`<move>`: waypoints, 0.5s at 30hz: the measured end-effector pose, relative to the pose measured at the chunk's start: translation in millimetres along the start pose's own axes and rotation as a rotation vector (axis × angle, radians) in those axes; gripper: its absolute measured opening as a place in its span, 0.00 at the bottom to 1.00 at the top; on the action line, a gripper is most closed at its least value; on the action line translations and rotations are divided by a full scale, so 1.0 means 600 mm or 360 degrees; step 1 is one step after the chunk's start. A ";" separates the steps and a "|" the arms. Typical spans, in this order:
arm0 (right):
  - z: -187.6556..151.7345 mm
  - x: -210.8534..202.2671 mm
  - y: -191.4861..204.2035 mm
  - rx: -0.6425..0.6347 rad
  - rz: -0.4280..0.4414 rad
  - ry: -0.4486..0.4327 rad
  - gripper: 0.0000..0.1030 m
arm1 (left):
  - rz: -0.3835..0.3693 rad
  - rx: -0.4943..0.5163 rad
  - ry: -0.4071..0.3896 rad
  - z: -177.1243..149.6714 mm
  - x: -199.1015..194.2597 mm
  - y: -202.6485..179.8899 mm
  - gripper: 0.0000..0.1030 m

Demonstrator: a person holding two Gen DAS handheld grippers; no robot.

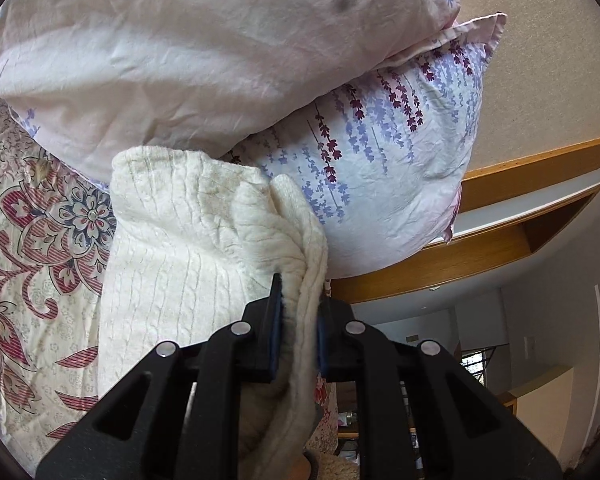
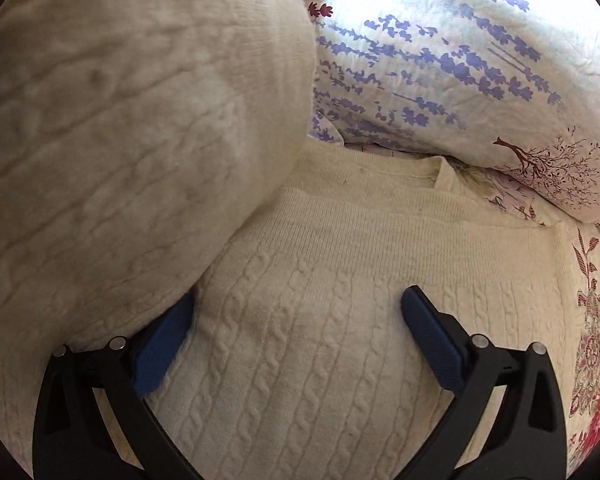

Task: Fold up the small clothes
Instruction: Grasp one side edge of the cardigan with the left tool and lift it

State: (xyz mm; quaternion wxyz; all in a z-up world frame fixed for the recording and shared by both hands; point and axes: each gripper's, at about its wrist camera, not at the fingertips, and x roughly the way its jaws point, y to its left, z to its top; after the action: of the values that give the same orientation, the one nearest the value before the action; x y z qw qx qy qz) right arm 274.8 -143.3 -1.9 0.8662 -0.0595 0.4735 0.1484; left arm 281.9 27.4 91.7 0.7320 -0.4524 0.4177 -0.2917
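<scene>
A cream cable-knit sweater (image 2: 320,320) lies on a floral bedsheet (image 2: 592,320). In the left wrist view my left gripper (image 1: 298,320) is shut on a bunched edge of the sweater (image 1: 188,248) and holds it lifted off the bed. In the right wrist view my right gripper (image 2: 296,320) is open, its blue pads (image 2: 432,344) spread over the flat body of the sweater. A raised fold of the sweater (image 2: 120,120) hangs over the left finger and hides part of it.
Two pillows are stacked behind the sweater, a pale pink one (image 1: 204,48) on a lavender-print one (image 1: 380,168), which also shows in the right wrist view (image 2: 460,60). A wooden headboard ledge (image 1: 500,236) and a room lie to the right.
</scene>
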 end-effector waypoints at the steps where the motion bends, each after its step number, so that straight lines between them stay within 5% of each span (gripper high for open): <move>1: -0.001 -0.005 -0.007 0.0009 0.0013 0.0005 0.99 | 0.0002 -0.0005 0.0000 0.000 0.003 -0.002 0.13; 9: -0.046 -0.076 -0.123 0.0107 -0.0067 -0.0062 0.99 | -0.0004 0.0045 0.0143 -0.025 0.090 -0.041 0.13; 15: -0.115 -0.130 -0.258 0.0378 -0.0145 -0.0113 0.99 | -0.0017 0.0082 0.0310 -0.066 0.192 -0.064 0.13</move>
State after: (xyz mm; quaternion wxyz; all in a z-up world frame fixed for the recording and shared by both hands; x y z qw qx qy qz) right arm 228.1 -322.7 20.2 0.8892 0.0274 0.4536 0.0539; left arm 300.7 -98.4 76.5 0.6976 -0.4052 0.4769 -0.3488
